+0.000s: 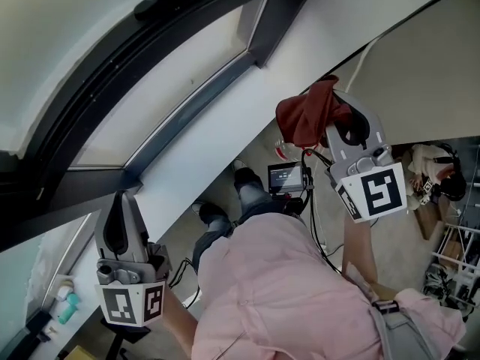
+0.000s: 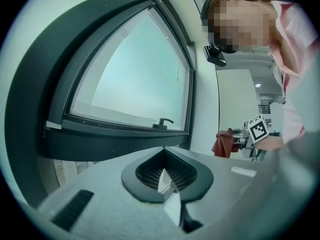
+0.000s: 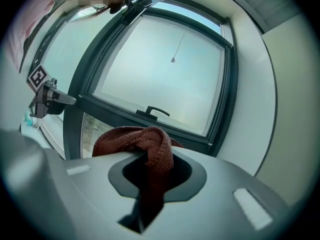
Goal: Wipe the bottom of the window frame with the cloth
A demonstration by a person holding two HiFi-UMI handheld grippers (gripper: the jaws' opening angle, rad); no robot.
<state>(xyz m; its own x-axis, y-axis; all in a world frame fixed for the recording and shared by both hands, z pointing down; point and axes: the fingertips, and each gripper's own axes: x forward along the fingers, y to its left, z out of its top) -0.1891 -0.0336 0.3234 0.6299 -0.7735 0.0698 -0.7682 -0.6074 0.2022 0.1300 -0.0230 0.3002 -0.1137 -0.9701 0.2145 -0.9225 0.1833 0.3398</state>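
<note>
The cloth (image 3: 152, 146) (soft, light, coarse-woven) is clamped, bunched, in the right tool (image 3: 150, 176), apart from the window frame (image 3: 130, 115). The left tool (image 2: 166, 181) is closed on nothing. The grip at the bunched middle is judged secure.

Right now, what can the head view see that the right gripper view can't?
Only the head view shows the person's pink shirt, the dark shoes and the small black screen down below. Only the right gripper view shows the thin hanging cord in front of the glass. Both show the dark red woven cloth pinched in the right gripper's fingers, the dark grey window frame and the left gripper.
</note>
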